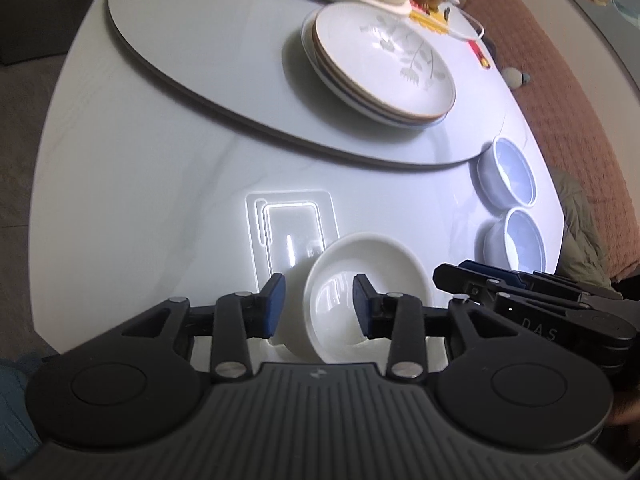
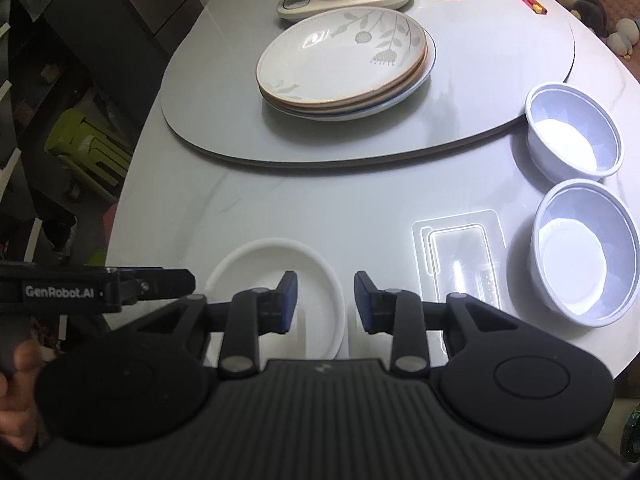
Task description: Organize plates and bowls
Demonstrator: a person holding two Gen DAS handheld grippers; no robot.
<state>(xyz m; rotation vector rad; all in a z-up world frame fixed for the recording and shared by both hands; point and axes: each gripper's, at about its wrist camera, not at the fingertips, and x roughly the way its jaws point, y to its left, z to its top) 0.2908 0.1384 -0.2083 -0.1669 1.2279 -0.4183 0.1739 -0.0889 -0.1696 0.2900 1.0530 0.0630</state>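
two claws hang over one white bowl (image 1: 360,300) at the bottom centre of both views, each straddling an opposite side of its rim. the left claw (image 1: 318,306) has its blue pads apart, one outside the bowl's wall and one over the inside, neither pressing on the rim. the right claw (image 2: 326,302) stands the same way on the bowl's other edge, pads parted with the rim running up between them. no earlier picture is given, so i judge only the pose: a two-sided hold on a wide, slippery bowl makes sense, since one pinch on a thin lip would let it tip. whether the bowl rests flat on the bench (image 2: 280,208) or is slightly tilted i cannot say for sure; in the left view it looks tipped toward the lens, which may be the fisheye.

the stack of plates (image 2: 344,64) sits in the upper middle of the frame on a raised grey turntable (image 2: 480,92), sorted like with like. two pale blue bowls (image 2: 576,136) wait at the right edge, side by side and just off the turntable. a clear plastic tray (image 2: 460,256) lies between them and the white bowl. the bowls read as the group not yet gathered.
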